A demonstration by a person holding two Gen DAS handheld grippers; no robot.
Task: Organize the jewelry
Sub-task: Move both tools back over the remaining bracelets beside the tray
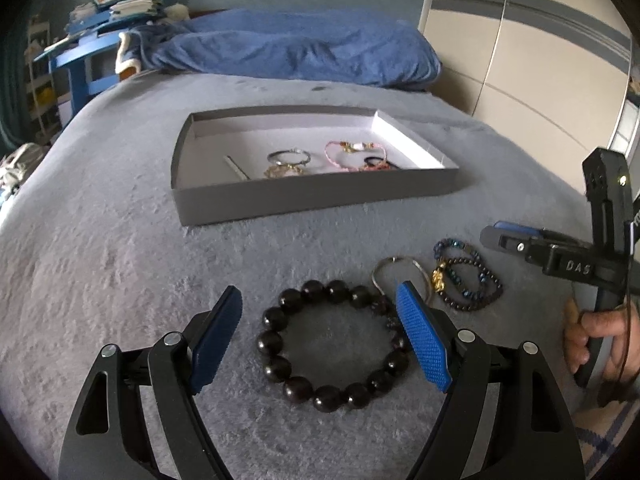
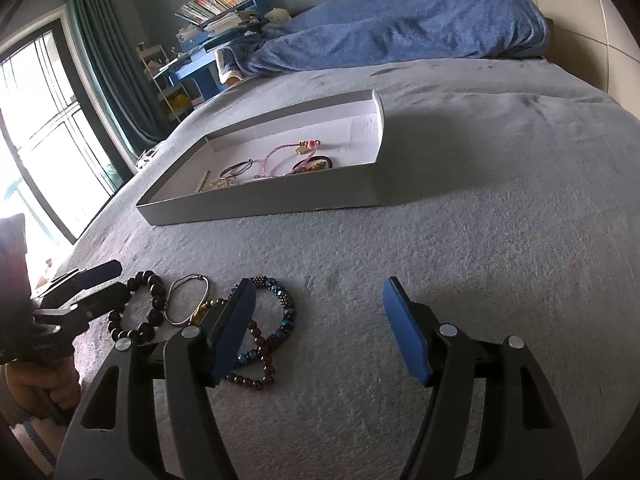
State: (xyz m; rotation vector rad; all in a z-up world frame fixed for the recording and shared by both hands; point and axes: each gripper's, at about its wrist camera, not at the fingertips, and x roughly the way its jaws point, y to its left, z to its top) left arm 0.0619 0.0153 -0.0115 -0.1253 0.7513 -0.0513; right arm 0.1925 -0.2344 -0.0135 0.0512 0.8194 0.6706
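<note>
Right claw (image 1: 516,240) body reads "DAS"; its further letters perhaps cut off.

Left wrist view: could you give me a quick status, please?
Left gripper open over dark bead bracelet. Right gripper open, empty. Silver bangle touching it. Tray beyond, path clear.

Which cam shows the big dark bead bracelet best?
Left wrist view: the dark bead bracelet lies whole and close between the open left tongs. In the right wrist view it sits small near the left edge, partly hidden by the tongs' arm.
</note>
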